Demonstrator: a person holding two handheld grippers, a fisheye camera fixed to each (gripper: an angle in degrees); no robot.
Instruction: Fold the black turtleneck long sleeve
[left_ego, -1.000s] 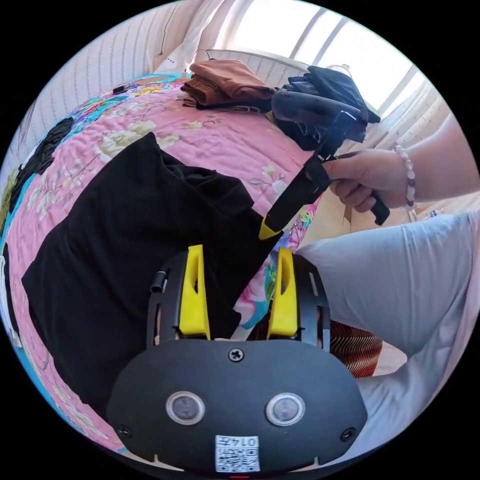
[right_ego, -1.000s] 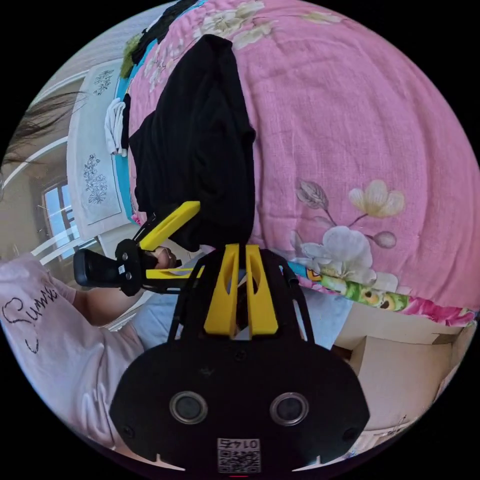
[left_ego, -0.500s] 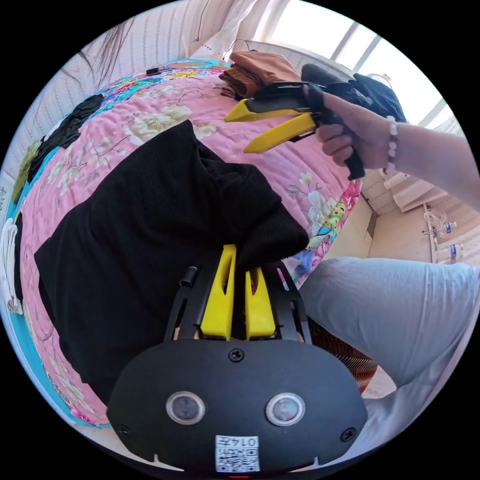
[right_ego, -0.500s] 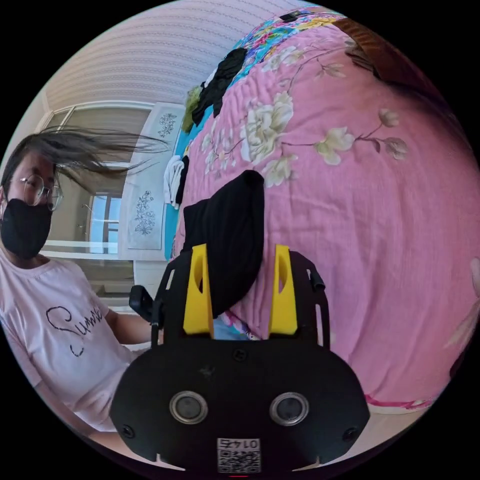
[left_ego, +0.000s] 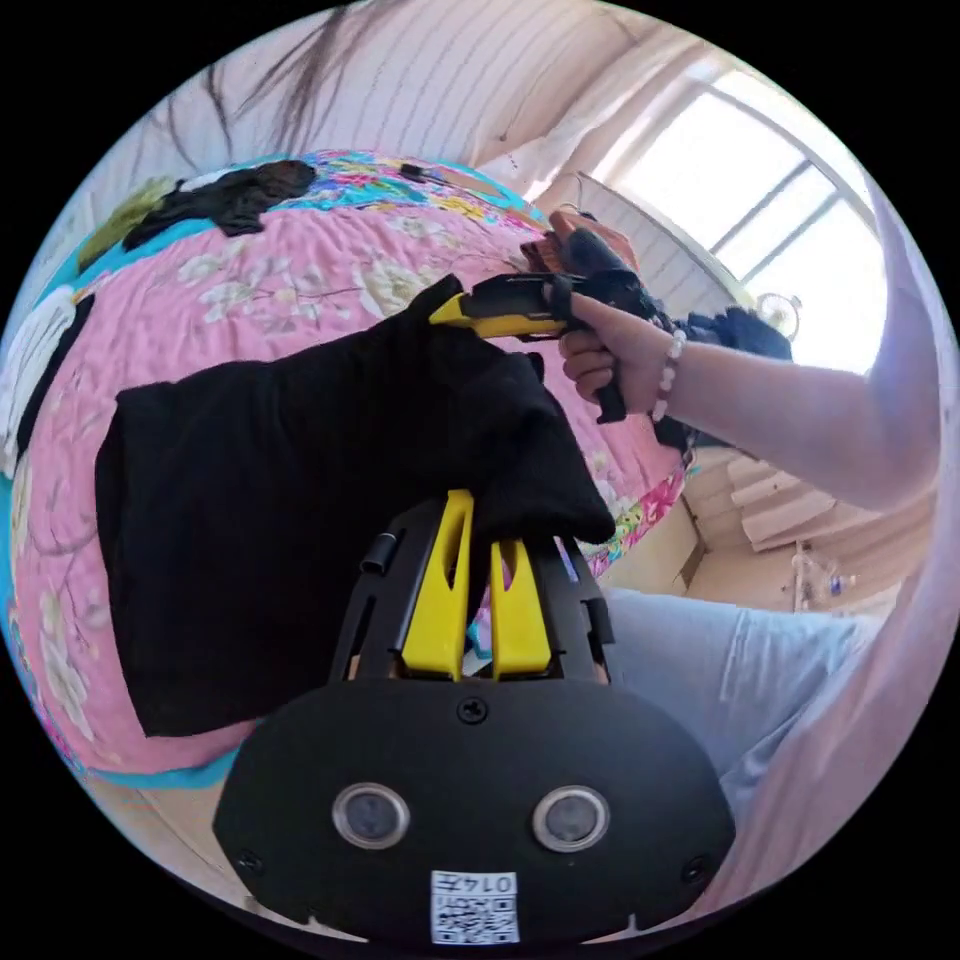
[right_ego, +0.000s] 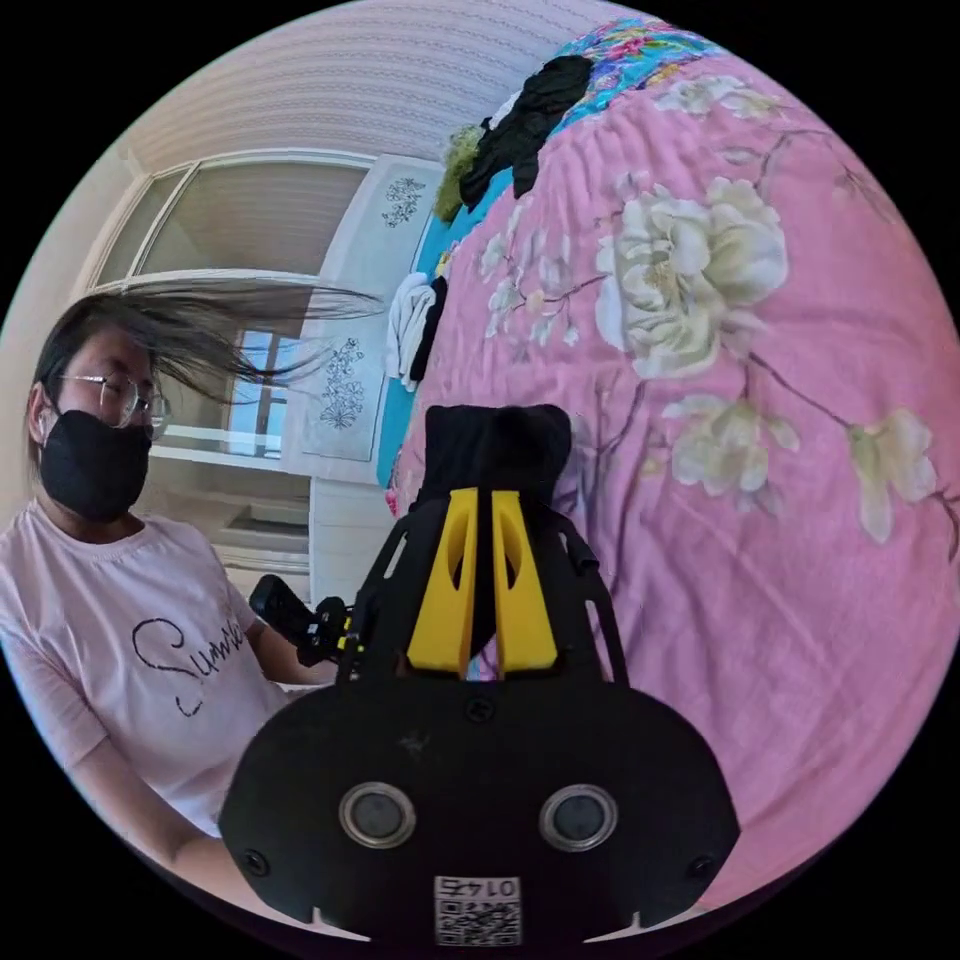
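The black turtleneck (left_ego: 290, 500) lies partly folded on the pink floral bedspread (left_ego: 250, 290). My left gripper (left_ego: 485, 518) is shut on the garment's near edge, where a fold of fabric bulges over the yellow jaws. In the same view my right gripper (left_ego: 445, 310), held in a hand, pinches the garment's far corner. In the right gripper view, the right gripper (right_ego: 483, 497) is shut on a bunched piece of the black turtleneck (right_ego: 490, 445), lifted slightly off the bedspread (right_ego: 760, 480). The left gripper's handle (right_ego: 300, 622) shows in the person's other hand.
A dark clothes heap (left_ego: 230, 190) and a white cloth (right_ego: 405, 320) lie at the bed's far end. Folded brown clothes (left_ego: 545, 250) and black garments (left_ego: 740, 330) sit near the window. The person's grey-trousered leg (left_ego: 720, 660) is beside the bed edge.
The left gripper shut on the near edge. The right gripper opened, travelled across the garment to its far corner and shut on it. Both cameras swung with the hands.
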